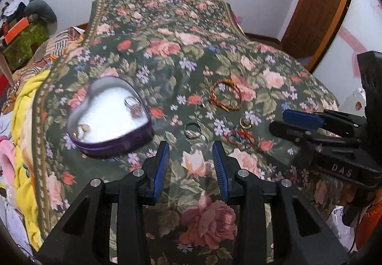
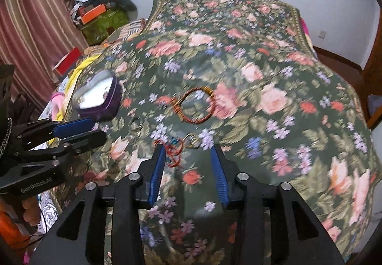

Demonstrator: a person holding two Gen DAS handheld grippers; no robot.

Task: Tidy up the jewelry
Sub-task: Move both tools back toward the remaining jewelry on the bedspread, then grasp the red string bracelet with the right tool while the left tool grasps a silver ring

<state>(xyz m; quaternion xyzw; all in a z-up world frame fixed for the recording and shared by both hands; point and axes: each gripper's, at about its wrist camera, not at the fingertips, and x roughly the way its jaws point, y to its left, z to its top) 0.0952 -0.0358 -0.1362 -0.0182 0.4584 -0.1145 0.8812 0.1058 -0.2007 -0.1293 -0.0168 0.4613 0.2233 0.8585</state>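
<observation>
Jaws of the right gripper [image 2: 187, 148] are shown parted, empty, with the red cord bracelet [image 2: 172, 151] just ahead by the left finger; the left gripper [image 1: 191, 145], likewise parted, is farther.

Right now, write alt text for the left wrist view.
An open left gripper hovers over a floral bedspread near a dark metal ring. A purple heart-shaped tin sits to its left; an orange cord bracelet and the right gripper lie right.

A home bedroom: floral bedspread [image 1: 167, 55], wooden door [image 1: 317, 2], curtains [image 2: 35, 26].
</observation>
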